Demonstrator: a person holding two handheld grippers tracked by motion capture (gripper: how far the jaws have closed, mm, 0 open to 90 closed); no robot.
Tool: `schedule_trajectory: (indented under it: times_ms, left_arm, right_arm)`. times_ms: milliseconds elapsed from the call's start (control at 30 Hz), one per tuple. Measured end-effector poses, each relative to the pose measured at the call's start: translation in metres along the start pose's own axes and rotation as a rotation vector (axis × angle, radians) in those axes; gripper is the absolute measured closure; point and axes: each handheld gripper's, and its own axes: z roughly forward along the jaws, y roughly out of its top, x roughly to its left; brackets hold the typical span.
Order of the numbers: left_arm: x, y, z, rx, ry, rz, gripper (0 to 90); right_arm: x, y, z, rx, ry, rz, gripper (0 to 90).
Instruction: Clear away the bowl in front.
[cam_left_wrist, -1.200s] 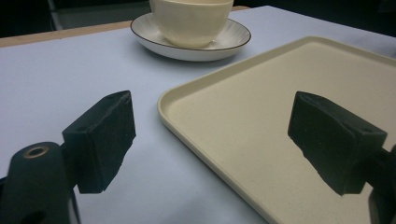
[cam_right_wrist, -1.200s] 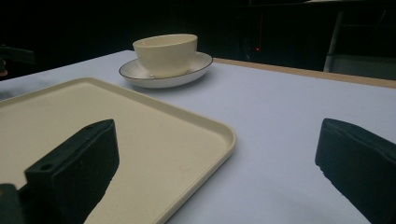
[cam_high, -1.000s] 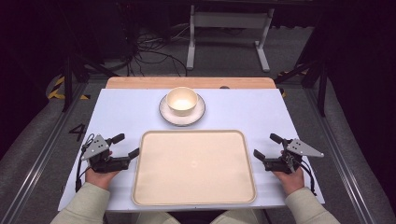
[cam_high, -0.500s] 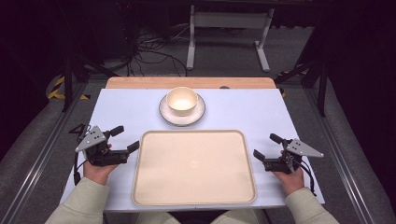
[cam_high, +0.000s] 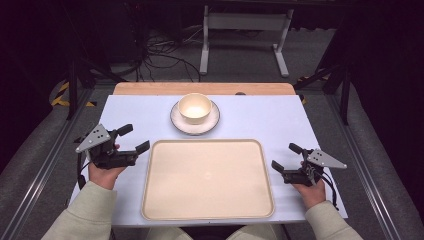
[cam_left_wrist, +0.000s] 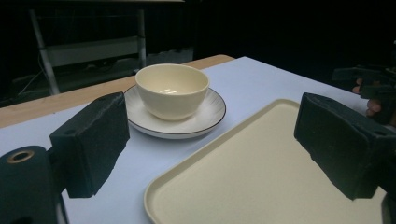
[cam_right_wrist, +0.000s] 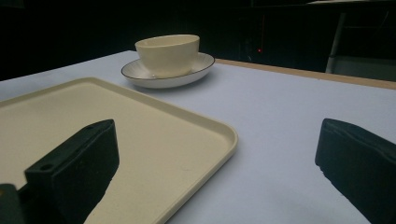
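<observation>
High view: pale tabletop (cam_high: 280, 120), largest; cream tray (cam_high: 207, 179) empty along near edge, centred. Beyond it, toward far edge, saucer (cam_high: 195, 120) carrying cream bowl (cam_high: 194, 107). Left gripper (cam_high: 134, 139) off tray's left edge, raised, jaws spread, holding nothing, aimed toward bowl, still well apart. Right gripper (cam_high: 284, 157) off tray's right edge, likewise spread and empty. Probably a reach for bowl: best approached level, jaws astride rim.

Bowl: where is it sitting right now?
In the high view the bowl sits on the plate at the table's far middle, just beyond the empty tray, apart from both claws.
</observation>
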Motion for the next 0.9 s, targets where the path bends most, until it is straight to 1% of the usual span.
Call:
schedule_trajectory:
  times_ms: [100,133,167,333,500,567,633,800,867,900]
  left_arm:
    - [0.001,0.004,0.003,-0.001,0.000,0.001,11.0]
    - [0.001,0.006,0.004,-0.003,0.001,-0.007,11.0]
    - [0.001,0.007,0.005,0.000,-0.001,-0.001,11.0]
    - [0.006,0.016,0.015,0.011,0.001,0.004,11.0]
    - [0.012,0.024,0.027,0.020,-0.004,-0.014,11.0]
    - [0.013,0.026,0.030,0.024,-0.006,-0.009,11.0]
    - [0.014,0.028,0.034,0.025,-0.010,-0.022,11.0]
    - [0.018,0.035,0.045,0.041,-0.015,-0.026,11.0]
    - [0.019,0.036,0.049,0.037,-0.017,-0.033,10.9]
    - [0.020,0.038,0.051,0.044,-0.017,-0.031,10.8]
  right_arm:
    - [0.000,0.000,0.000,0.001,0.000,-0.001,0.0]
    - [0.000,0.000,0.000,0.001,0.000,-0.001,0.0]
    - [0.000,0.000,0.000,0.002,0.001,-0.001,0.0]
    - [0.000,0.000,0.000,0.002,0.003,-0.001,0.0]
    - [0.000,0.000,0.000,0.001,0.004,0.000,0.0]
    - [0.000,0.000,0.000,0.001,0.005,0.000,0.0]
    - [0.000,0.000,0.000,0.001,0.006,0.001,0.0]
    - [0.000,0.000,0.000,0.000,0.009,0.001,0.0]
    - [-0.001,0.000,0.000,-0.001,0.009,0.002,0.0]
    - [-0.001,0.000,0.000,-0.002,0.009,0.003,0.0]
